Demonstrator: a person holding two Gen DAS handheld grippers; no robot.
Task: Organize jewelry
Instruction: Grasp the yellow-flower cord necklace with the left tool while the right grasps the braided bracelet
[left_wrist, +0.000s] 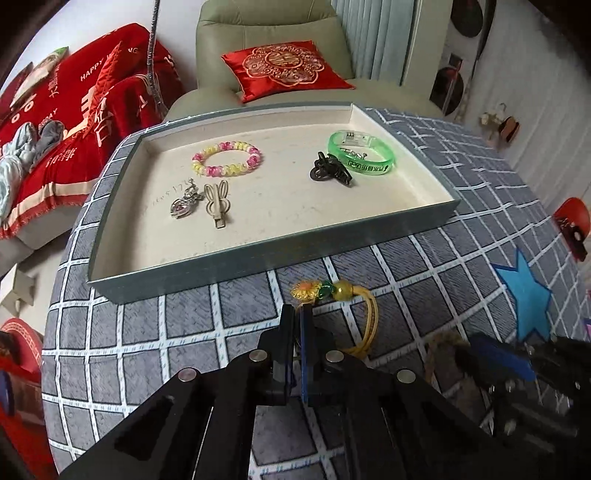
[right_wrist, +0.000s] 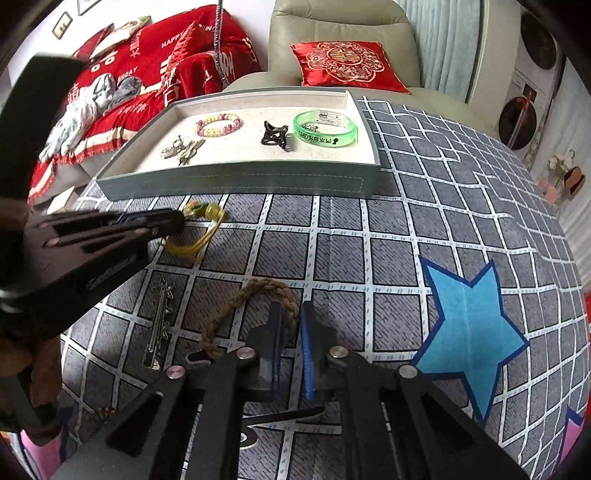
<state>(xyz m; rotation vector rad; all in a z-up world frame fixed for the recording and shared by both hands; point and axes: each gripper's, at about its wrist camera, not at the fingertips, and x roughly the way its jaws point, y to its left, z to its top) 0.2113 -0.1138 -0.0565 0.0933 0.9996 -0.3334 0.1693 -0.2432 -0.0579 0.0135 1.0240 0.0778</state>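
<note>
Five pieces in shallow grey-blue tray (left_wrist: 280, 254); three before it. Left gripper (left_wrist: 297, 314) pinches yellow cord bracelet (left_wrist: 364, 321), right gripper (right_wrist: 291, 314) clamps braided khaki bracelet (right_wrist: 255, 286) (silver hairpin (right_wrist: 160, 321) loose).

Surface: I see a checked grey cloth (right_wrist: 369, 240) with a blue star.
On it: tray (right_wrist: 236, 182), yellow cord bracelet (right_wrist: 199, 240), braided bracelet (right_wrist: 255, 291), metal hair clip (right_wrist: 159, 325).

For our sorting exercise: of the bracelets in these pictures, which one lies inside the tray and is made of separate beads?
The pink and yellow beaded bracelet toward the tray's left side. The green bangle there is one solid band.
</note>
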